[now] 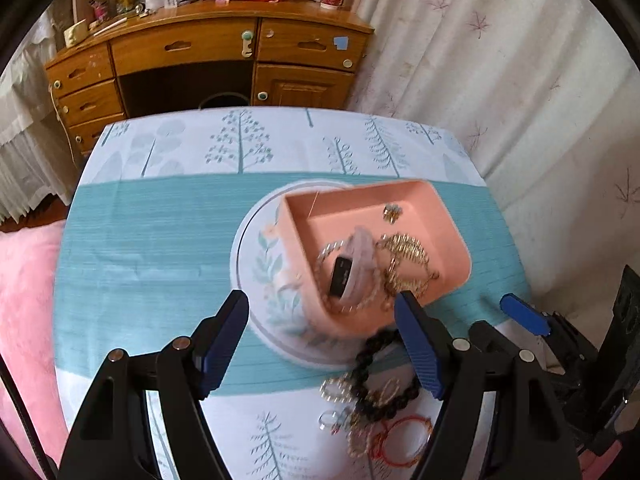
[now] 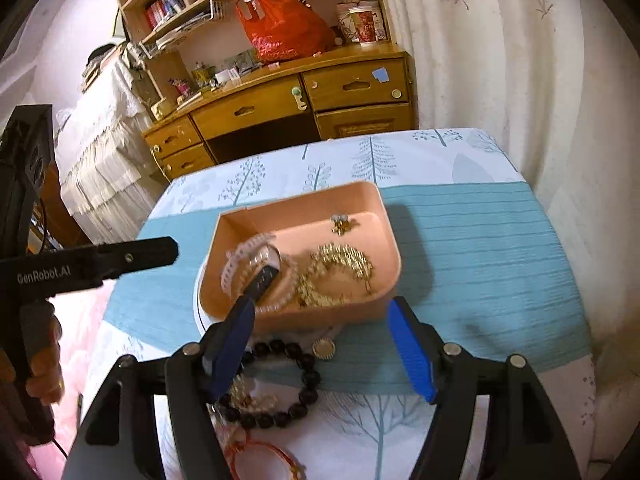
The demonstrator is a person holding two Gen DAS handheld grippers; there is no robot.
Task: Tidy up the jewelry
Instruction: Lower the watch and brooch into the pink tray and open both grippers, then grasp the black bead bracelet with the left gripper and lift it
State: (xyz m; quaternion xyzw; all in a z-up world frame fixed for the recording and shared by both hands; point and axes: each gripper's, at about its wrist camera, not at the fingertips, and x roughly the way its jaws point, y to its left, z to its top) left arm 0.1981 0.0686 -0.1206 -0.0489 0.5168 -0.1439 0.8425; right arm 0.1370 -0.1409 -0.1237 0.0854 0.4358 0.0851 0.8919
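Several pieces already in the pink tray (image 2: 384, 240), more waiting loose on the worktop (image 2: 500, 240).
Dark bead bracelet (image 2: 310, 376) lies just below the right claw (image 2: 324, 348), red cord bangle (image 2: 260, 460) nearer still; both light, limp, slippery, so pinch across one strand. Right claw and left claw (image 1: 324, 340) gape, holding nothing.

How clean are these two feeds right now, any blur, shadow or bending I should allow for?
Left wrist view: the pink tray and plate are smeared by motion blur; the table's far edge bows from the fisheye. Right wrist view: sharper; the tray casts a soft shadow rightward onto the teal cloth; the black bead bracelet is crisp, frame corners vignetted.
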